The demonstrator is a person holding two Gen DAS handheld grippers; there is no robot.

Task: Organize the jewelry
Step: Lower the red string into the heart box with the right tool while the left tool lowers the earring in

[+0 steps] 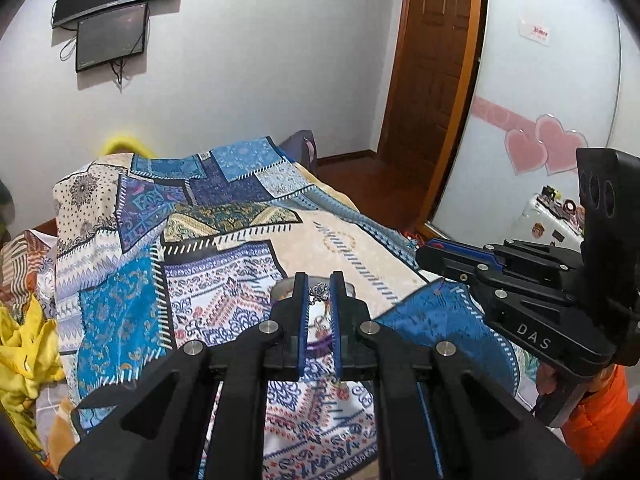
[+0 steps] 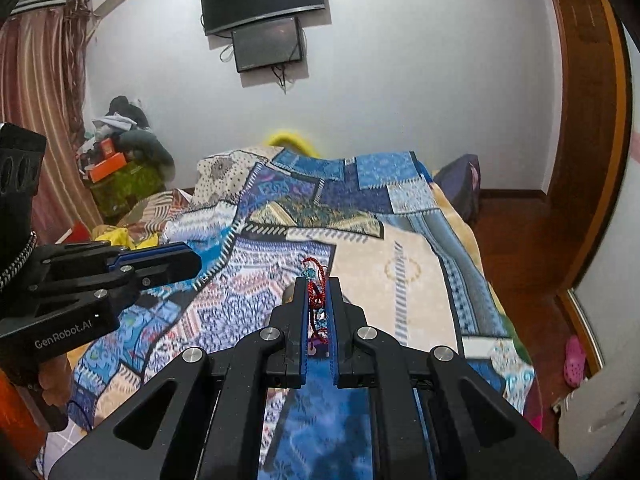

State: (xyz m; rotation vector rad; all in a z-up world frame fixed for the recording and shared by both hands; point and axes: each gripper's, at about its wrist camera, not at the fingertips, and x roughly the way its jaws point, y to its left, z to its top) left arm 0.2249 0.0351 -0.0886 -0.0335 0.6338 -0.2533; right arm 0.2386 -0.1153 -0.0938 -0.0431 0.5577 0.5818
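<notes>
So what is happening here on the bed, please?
A person holds a gripper in each hand above a patchwork quilt on a bed. The left gripper is shut on a small silver piece, over a round tin lying on the quilt. The right gripper is shut on a red cord bracelet with blue beads. Both pieces are in the air; neither is put away yet.

open quilt (image 2: 404, 272) ahead, left tongs (image 2: 192, 262) crowding left

Matt black plastic tongs (image 1: 319, 294); patterned cloth quilt (image 1: 224, 240); glossy wooden door (image 1: 428, 60).
</notes>
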